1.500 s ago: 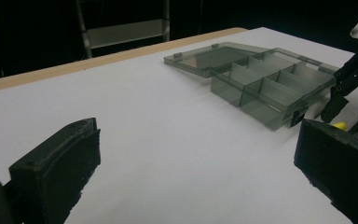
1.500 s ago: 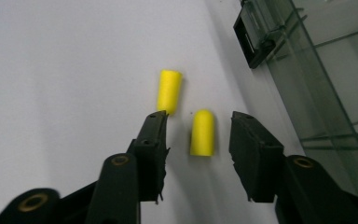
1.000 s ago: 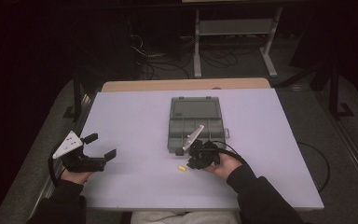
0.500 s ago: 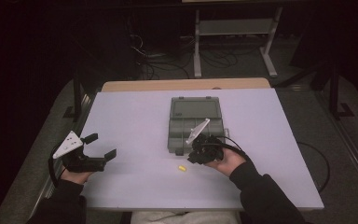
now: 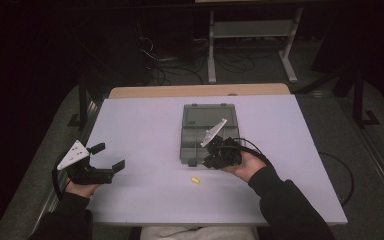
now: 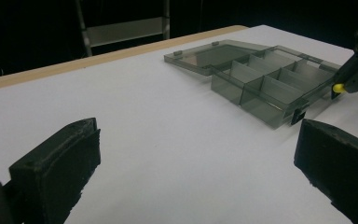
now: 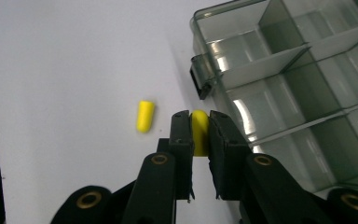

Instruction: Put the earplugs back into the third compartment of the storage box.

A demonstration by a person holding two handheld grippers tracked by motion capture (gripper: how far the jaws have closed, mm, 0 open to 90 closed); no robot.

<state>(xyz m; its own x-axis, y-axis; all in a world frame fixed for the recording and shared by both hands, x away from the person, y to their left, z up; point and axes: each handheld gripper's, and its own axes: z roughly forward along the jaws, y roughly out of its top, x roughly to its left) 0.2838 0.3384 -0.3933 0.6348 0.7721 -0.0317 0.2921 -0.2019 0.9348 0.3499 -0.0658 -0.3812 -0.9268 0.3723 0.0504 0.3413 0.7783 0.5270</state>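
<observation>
A small yellow earplug [image 7: 199, 134] is pinched between the pads of my right gripper [image 7: 199, 117], which is shut on it. That gripper [image 5: 208, 161] hangs just above the table at the near left corner of an open smoky-grey compartment box [image 5: 194, 146]. The left gripper view shows the same earplug [image 6: 338, 87] beside the box [image 6: 261, 86]. A second yellow earplug [image 5: 195, 179] lies loose on the white table, just left of the held one [image 7: 145, 115]. My left gripper [image 5: 109, 156] rests at the table's left side, open and holding nothing [image 6: 199, 140].
The box lid [image 5: 206, 116] lies flat behind the compartments, which look bare inside. The white tabletop [image 5: 145, 130] spreads wide between the two hands. A metal stand [image 5: 250, 30] and cables sit on the dark floor beyond the far edge.
My right gripper has lifted a little off the table with the earplug in it and edged toward the box. The loose earplug and the left hand stayed put.
</observation>
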